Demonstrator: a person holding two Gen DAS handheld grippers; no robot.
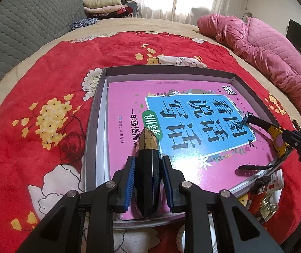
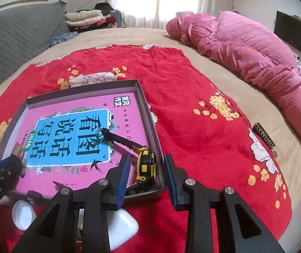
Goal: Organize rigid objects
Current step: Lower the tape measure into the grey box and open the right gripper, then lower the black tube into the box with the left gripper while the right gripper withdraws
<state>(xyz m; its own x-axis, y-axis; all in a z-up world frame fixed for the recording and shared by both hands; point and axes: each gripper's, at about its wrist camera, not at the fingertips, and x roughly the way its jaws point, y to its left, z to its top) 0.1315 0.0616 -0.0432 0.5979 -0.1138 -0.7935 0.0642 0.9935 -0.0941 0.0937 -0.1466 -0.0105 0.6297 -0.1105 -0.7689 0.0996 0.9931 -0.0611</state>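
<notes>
Left wrist view: the left gripper (image 1: 148, 176) clamps a black-and-gold faceted object (image 1: 148, 168) over the pink book (image 1: 127, 97) inside the grey box (image 1: 96, 113) on the bed. Right gripper (image 2: 146, 176) stands parted, pads off the yellow toy excavator (image 2: 145, 166) lying in the box's corner.

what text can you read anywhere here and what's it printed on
"看图说话写话", seen upside down: blue panel of the pink book in the grey box
"黄冈作文": black badge at the book's corner
"训练": green tag on the cover
"一年级提高": line by the book's edge, cut off
Publisher line on the cover: too small
Dark fabric label on the red blanket: unreadable
</notes>
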